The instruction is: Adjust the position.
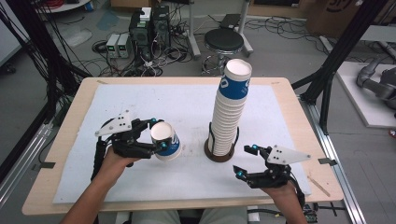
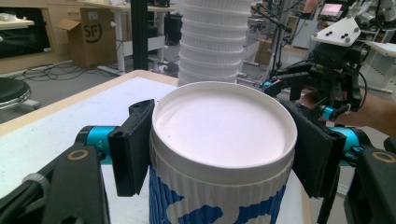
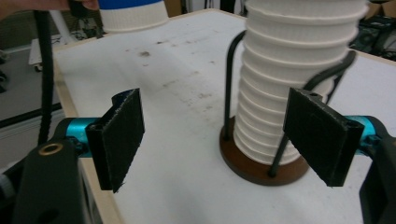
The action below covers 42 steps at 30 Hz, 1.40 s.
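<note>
A white ribbed paper cup [image 1: 167,141] with blue print is tilted over the left half of the white mat [image 1: 140,100]. My left gripper [image 1: 159,135] is shut on it, one black pad [image 2: 133,149] on each side just below the cup's [image 2: 219,126] rim. A tall, leaning stack of the same cups [image 1: 230,109] stands in a black wire holder on a round brown base [image 1: 211,154]. My right gripper [image 1: 246,161] is open to the right of that base with nothing between its pads [image 3: 119,137]. The stack [image 3: 289,93] rises just beyond them.
The mat covers most of a light wooden table [image 1: 70,140]. On the floor beyond the far edge stand a black stool [image 1: 224,42], computer boxes [image 1: 149,28] and loose cables. Black frame posts [image 1: 336,60] rise at the table's right and left sides.
</note>
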Each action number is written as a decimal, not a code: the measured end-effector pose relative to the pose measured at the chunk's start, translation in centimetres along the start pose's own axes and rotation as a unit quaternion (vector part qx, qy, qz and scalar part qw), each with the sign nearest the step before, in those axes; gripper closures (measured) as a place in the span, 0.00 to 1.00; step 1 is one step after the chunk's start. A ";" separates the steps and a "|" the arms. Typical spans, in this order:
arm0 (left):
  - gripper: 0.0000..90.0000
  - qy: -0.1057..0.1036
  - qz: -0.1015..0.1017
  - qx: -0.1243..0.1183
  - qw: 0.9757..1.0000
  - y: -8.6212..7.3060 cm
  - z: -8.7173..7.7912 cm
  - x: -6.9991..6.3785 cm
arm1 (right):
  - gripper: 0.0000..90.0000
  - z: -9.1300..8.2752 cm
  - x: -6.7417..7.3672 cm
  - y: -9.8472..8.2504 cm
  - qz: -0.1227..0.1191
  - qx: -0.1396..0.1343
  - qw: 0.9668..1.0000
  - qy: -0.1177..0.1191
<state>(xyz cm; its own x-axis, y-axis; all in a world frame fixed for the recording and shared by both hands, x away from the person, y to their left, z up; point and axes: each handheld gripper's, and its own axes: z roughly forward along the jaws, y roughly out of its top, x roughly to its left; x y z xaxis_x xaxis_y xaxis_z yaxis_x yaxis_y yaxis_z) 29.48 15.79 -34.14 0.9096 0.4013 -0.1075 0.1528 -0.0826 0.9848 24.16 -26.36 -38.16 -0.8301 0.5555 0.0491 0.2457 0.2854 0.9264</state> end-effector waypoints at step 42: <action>0.34 -0.089 0.018 0.013 0.996 0.0 4.9 -4.5 | 0.22 9.0 3.7 3.1 -0.041 -0.018 0.988 0.146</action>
<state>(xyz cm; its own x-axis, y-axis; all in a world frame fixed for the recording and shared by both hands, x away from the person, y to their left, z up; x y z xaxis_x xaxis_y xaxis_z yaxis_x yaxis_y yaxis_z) 27.26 9.50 -34.29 0.9683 0.2303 -0.0968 0.1268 -0.1192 0.9847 26.37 -16.36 -38.46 -0.9571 0.2803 0.0733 0.1569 0.2888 0.9444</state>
